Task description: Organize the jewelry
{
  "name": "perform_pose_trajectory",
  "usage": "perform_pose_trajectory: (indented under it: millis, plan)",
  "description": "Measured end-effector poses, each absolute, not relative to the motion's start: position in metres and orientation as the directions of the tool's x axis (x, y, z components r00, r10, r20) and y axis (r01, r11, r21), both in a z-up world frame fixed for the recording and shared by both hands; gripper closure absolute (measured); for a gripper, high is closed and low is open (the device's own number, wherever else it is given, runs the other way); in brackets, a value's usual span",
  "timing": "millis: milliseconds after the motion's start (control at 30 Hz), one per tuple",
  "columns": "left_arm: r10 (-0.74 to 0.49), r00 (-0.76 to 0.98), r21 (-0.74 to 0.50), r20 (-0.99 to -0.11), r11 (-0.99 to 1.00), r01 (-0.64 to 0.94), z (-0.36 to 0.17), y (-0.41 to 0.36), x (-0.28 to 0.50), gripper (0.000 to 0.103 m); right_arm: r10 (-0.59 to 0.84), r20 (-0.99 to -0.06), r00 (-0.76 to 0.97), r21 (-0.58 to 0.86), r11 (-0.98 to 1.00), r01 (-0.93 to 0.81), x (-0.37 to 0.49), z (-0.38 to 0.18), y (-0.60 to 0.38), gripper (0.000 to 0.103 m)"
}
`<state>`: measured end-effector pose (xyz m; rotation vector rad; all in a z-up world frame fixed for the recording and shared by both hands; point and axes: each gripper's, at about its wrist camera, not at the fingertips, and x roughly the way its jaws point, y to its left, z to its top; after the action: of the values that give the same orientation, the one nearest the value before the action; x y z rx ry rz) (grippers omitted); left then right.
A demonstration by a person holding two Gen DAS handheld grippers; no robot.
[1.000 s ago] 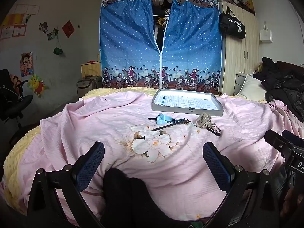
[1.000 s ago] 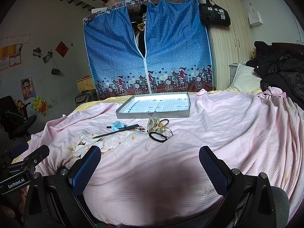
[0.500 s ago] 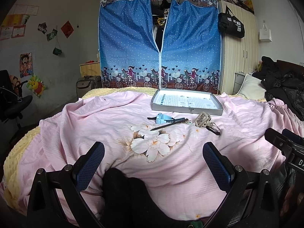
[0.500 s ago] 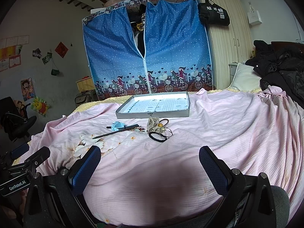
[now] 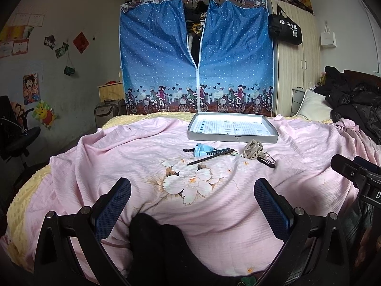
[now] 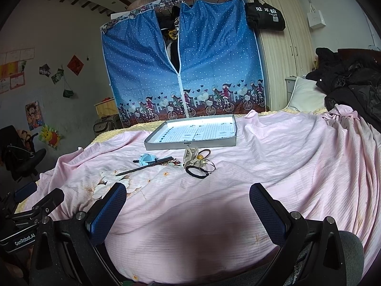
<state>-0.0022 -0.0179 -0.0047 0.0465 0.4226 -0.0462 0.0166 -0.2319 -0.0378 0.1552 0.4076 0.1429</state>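
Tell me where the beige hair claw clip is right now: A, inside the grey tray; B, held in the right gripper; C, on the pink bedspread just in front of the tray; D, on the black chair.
C: the claw clip lies on the pink bedspread, just in front of the tray.

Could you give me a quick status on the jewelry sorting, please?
Both grippers, left and right, open, empty, short of the pile. Hair clip, hair tie, blue watch, pencil loose on the bedspread; tray empty. Path clear.

home bedroom | bed (image 5: pixel 297 166), fabric wardrobe (image 5: pixel 195 59) (zipped), pillow (image 5: pixel 312 104)
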Motion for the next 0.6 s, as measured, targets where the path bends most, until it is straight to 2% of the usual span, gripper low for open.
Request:
perform_pose_trajectory:
  millis: [600]
  plan:
    - [-0.036,0.909,0.034,-0.416,0.998,0.055,-0.0071,-0.0168,-0.0006,0.002,0.17,-0.384,0.908,0.186,0.977,-0.104,0.0175,-0.0352,-0.2345,0.0]
